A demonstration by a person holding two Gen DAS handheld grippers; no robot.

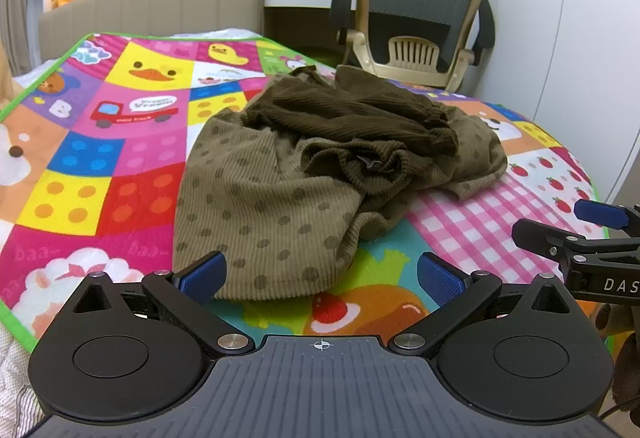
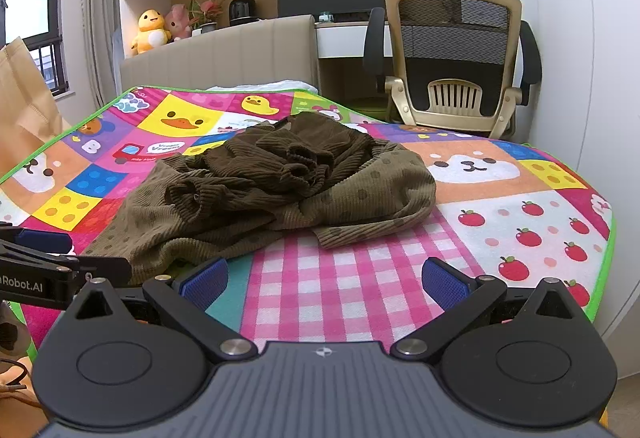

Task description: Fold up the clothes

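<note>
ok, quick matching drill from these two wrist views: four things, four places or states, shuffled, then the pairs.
Things:
1. olive clothes
2. office chair
3. yellow duck toy
4. left gripper

Places or states:
A. on the ledge behind the headboard
B. open, holding nothing
C. crumpled in a heap on the play mat
D. beyond the far end of the bed, at the desk

Pairs: 1-C, 2-D, 3-A, 4-B
</note>
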